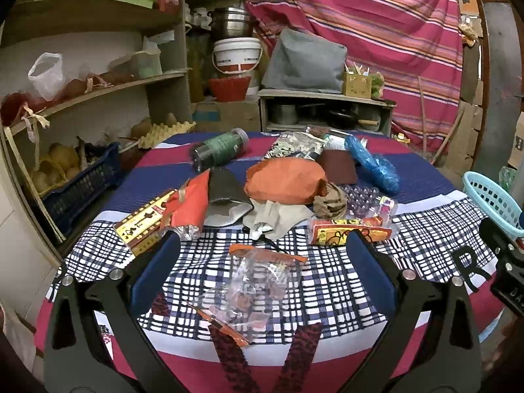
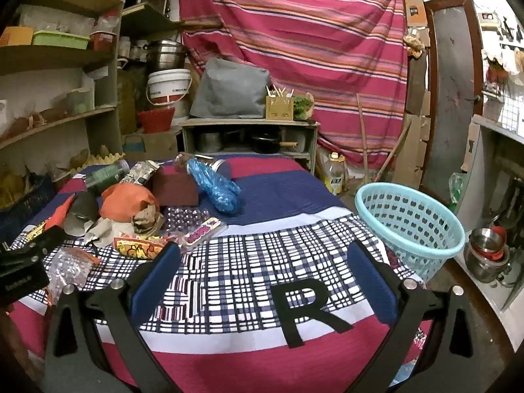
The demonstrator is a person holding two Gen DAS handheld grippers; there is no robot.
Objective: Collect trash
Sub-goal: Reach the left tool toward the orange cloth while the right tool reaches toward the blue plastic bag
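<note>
Here we are holding both grippers over a table covered in a striped and checked cloth. Our left gripper is hanging with its jaws spread wide, gripping nothing, above a clear crinkled wrapper near the front edge. Our right gripper is likewise gaping and empty over a black letter R on the cloth. The trash pile is lying across the table's middle: orange paper, a blue plastic bag, a dark jar. A light-blue basket is standing just beside the table's right edge. Wooden shelves and a striped curtain are filling the room behind.
</note>
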